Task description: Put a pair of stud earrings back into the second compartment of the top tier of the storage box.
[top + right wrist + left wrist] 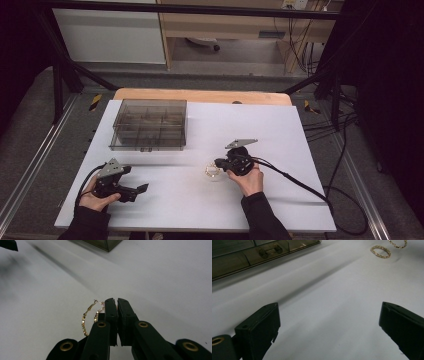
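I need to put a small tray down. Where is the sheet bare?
Bare: the wide far-right stretch of the white sheet, right of the compartment box, and the near strip between both hands. Crowded: around the gold hoops at the right gripper, and by the left gripper.

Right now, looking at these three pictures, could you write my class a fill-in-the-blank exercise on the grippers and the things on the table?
1. The right gripper is shut on a gold ____.
2. The left gripper holds nothing; its jaws stand wide ____.
3. The clear box with compartments lies on the table's ____ side in the high view.
4. A second gold hoop lies flat on the ____ sheet.

Missing words: hoop; open; left; white
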### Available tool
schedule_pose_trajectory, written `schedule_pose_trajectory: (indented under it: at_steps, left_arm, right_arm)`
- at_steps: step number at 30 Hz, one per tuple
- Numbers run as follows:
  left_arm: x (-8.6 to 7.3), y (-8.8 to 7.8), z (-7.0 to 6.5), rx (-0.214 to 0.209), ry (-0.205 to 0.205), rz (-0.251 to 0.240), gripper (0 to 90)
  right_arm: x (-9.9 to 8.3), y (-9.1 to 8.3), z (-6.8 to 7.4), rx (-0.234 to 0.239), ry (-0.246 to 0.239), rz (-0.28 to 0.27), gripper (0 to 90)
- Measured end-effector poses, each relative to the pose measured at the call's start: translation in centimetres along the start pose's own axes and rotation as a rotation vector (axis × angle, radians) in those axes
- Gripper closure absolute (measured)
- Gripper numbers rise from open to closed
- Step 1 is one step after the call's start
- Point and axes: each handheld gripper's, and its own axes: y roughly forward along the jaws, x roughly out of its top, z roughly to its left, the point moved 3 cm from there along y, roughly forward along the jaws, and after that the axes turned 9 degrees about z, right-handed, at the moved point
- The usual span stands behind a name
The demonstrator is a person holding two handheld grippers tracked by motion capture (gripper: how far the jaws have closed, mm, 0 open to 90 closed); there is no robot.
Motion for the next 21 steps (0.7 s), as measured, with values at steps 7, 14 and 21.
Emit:
schedule_pose_trajectory:
  at_steps: [7, 14, 21]
  left_arm:
    - [0.0, 0.0, 0.0, 0.000, 0.001, 0.000, 3.3]
    - [0.0, -0.1, 0.0, -0.002, 0.002, -0.001, 3.3]
    - [0.0, 0.0, -0.1, -0.003, 0.003, 0.001, 3.3]
  right_arm:
    - [0.5, -0.3, 0.6, 0.005, -0.011, -0.013, 87.6]
    - [1.3, -0.5, 1.2, 0.009, -0.030, -0.027, 87.6]
    - [2.1, -0.8, 1.8, 0.016, -0.043, -0.043, 87.6]
